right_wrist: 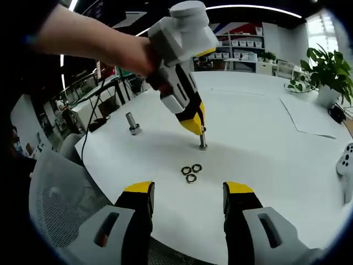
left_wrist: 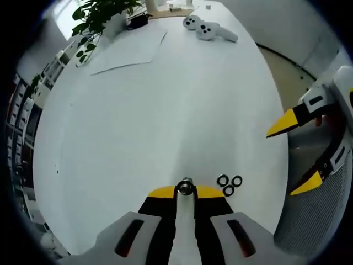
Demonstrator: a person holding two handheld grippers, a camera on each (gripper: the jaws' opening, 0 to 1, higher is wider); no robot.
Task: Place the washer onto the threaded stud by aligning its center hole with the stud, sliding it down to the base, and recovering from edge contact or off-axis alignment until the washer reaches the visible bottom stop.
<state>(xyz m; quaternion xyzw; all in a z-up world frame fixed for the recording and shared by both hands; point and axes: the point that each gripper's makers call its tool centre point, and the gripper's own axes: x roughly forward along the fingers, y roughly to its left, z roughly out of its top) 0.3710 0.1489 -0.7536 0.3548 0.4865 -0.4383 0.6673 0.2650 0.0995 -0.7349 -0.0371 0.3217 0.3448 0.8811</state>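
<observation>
White counter (right_wrist: 265, 160) carries everything, and its curved near edge runs just beyond the right gripper (right_wrist: 188, 201), whose yellow-tipped jaws stand spread apart with nothing between them, hanging over that edge above a mesh chair back (right_wrist: 60, 204).

Three dark washers (right_wrist: 191, 172) lie flat in a tight cluster, touching or nearly so, on bare surface between the right gripper and the stud (right_wrist: 203, 141). They sit a short way in from the edge. In the left gripper view the washers (left_wrist: 229, 184) lie just right of the stud (left_wrist: 186, 186).

The stud stands upright, and the left gripper (right_wrist: 196, 122), held from above in a hand (right_wrist: 135, 52), pinches it near its top, jaws closed on it. In the left gripper view the left gripper (left_wrist: 186, 191) shows its yellow tips pressed against both sides of the stud.

A second stud (right_wrist: 132, 123) stands upright well to the left, near the counter's far-left edge.

Open white surface stretches wide beyond the stud. Farther off lie a sheet of paper (left_wrist: 129, 49), a potted plant (left_wrist: 102, 16) and two white controllers (left_wrist: 207, 27), all well apart from the washers. The right gripper (left_wrist: 298, 152) enters from the right, off the counter's edge.
</observation>
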